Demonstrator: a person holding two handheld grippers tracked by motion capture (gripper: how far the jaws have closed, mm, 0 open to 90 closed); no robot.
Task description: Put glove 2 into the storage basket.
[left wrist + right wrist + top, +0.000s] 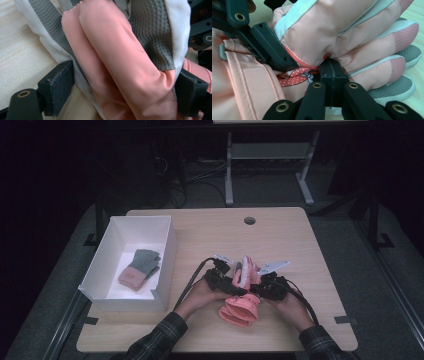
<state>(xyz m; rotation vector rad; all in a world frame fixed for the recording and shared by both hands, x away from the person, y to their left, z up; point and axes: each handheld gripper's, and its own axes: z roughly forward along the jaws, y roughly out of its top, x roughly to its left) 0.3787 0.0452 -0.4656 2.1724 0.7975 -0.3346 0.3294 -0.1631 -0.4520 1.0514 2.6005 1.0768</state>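
Both hand-held grippers clamp one padded pink fabric ski glove (246, 279): left gripper (234, 281) around its fingers, right gripper (256, 282) pinching a fold. Keeping both grips firm should carry it safely to the white cardboard box (167, 255).

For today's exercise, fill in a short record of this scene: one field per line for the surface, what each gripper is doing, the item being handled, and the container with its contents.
Surface: light wooden table
Item handled: pink padded gloves, grey textured palms
Left gripper: jaws either side of a glove's fingers, clamping them
Right gripper: jaws pressed together at the glove's edge, fabric pinched
Container: white box, at the table's left
Box contents: grey and pink knitted glove
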